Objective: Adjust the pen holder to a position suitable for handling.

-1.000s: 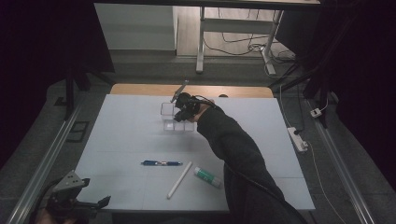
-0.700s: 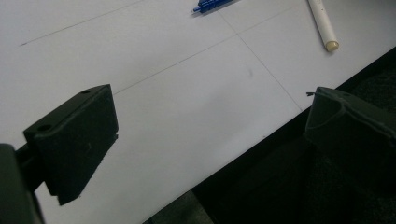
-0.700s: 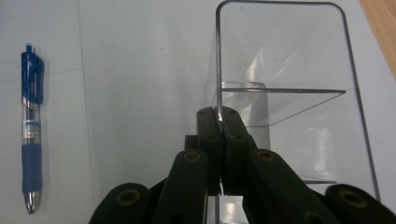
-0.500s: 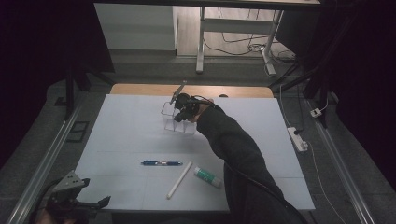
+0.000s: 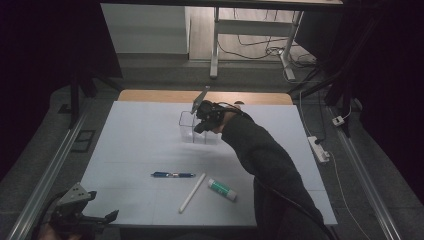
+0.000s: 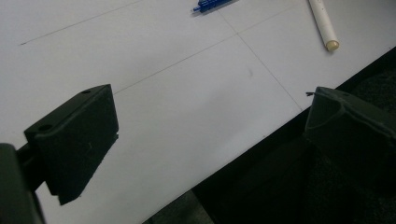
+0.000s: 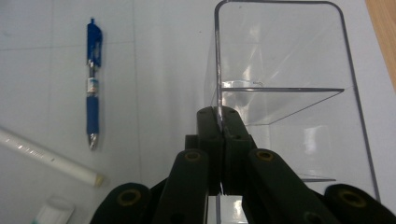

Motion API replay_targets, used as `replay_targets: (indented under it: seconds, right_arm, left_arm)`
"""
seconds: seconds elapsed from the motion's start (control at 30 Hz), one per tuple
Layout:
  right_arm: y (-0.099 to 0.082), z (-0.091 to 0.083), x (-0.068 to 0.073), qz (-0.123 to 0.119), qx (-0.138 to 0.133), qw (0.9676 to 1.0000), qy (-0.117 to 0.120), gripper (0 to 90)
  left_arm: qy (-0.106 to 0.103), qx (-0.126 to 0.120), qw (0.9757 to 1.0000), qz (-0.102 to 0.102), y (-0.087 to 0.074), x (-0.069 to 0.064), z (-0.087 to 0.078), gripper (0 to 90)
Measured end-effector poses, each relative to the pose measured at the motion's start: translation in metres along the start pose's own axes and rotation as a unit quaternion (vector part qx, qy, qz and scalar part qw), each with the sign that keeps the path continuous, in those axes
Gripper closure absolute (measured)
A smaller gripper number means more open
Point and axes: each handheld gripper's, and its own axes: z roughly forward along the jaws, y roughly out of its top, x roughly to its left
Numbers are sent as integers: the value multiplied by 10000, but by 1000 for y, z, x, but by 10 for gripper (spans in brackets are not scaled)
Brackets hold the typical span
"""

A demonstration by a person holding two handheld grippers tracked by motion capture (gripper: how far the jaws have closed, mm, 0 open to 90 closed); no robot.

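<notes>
A clear plastic organiser box [image 5: 189,127] with dividers stands at the far middle of the white table [image 5: 135,140]. My right gripper [image 5: 199,128] reaches over from the right and is shut on the box's thin side wall. In the right gripper view the jaws meet on that wall at the gripper's tip [image 7: 218,113], and the box [image 7: 280,60] is empty. My left gripper [image 5: 102,218] hangs open at the table's near left corner. Its jaws stand wide apart over the front edge, with nothing in the left gripper [image 6: 210,126].
A blue pen [image 5: 173,174], a white stick [image 5: 192,192] and a small green-and-white tube [image 5: 222,189] lie in the near middle of the table. The pen [image 7: 92,84] and stick [image 7: 46,156] are well apart from the box. A power strip [image 5: 318,148] lies off the right edge.
</notes>
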Motion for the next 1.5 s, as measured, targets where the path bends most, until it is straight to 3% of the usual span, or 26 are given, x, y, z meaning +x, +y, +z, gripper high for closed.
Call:
replay_targets:
  seconds: [0.1,0.13,0.37,0.57,1.03,1.5]
  right_arm:
    - [-6,-5,7,13,-92,9999,43,889]
    - [-7,-10,8,-75,69,9999,70,889]
    - [-30,-32,27,-289,186,9994,35,889]
    - [-52,-43,39,-295,148,9994,49,889]
    - [-83,-40,53,-559,156,9977,337,888]
    - [-92,-28,54,-416,65,9984,374,888]
  left_arm:
    - [3,10,10000,9,0,0,0,31]
    - [7,9,10000,13,0,0,0,32]
    - [-9,23,10000,40,0,0,0,35]
    - [-17,48,10000,22,1,0,1,36]
    - [-20,74,10000,8,1,0,2,37]
    - [-8,86,10000,-7,1,0,2,37]
